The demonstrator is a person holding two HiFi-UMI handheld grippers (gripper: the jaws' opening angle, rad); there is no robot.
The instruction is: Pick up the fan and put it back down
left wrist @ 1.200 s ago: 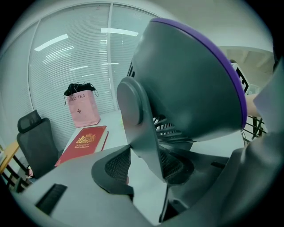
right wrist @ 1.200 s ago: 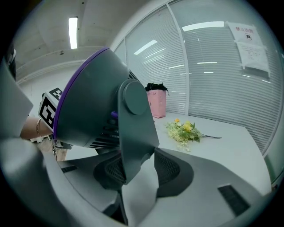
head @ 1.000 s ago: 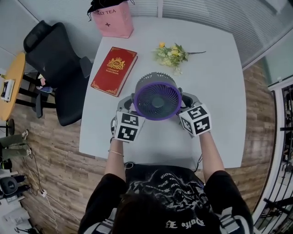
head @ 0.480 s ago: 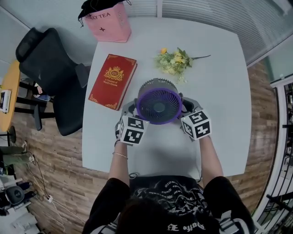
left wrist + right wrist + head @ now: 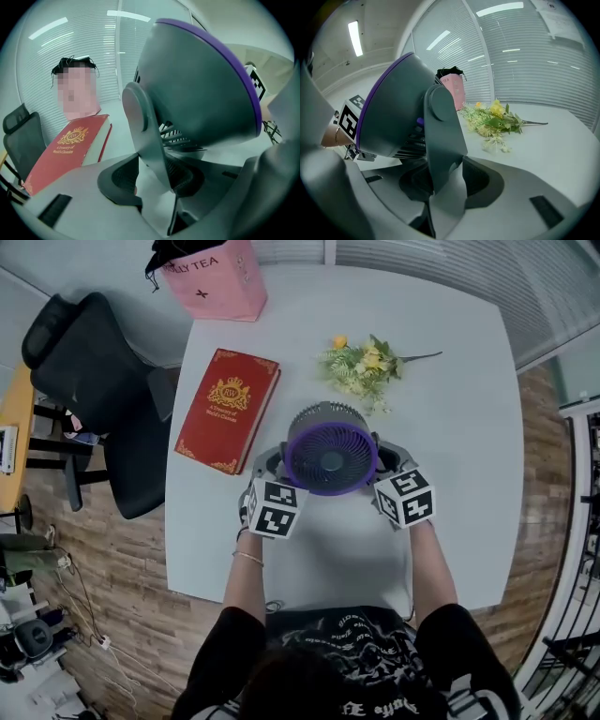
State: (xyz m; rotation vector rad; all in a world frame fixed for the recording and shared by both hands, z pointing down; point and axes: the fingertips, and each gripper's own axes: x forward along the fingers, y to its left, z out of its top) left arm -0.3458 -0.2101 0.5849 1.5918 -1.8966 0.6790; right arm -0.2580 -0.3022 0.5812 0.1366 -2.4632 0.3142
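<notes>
Tabletop [image 5: 450, 427] right of red book [image 5: 228, 409]: left gripper [image 5: 269, 465] and right gripper [image 5: 392, 463], angled downward, clamp the fan [image 5: 330, 451] by its yoke; its purple face tilts upward toward the person.

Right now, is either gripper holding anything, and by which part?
Both hold the fan: the left gripper is clamped on its left stand arm, the right gripper on its right stand arm.

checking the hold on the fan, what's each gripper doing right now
left gripper: closed, holding the fan by its side support arm
right gripper: closed, holding the fan by its other support arm
</notes>
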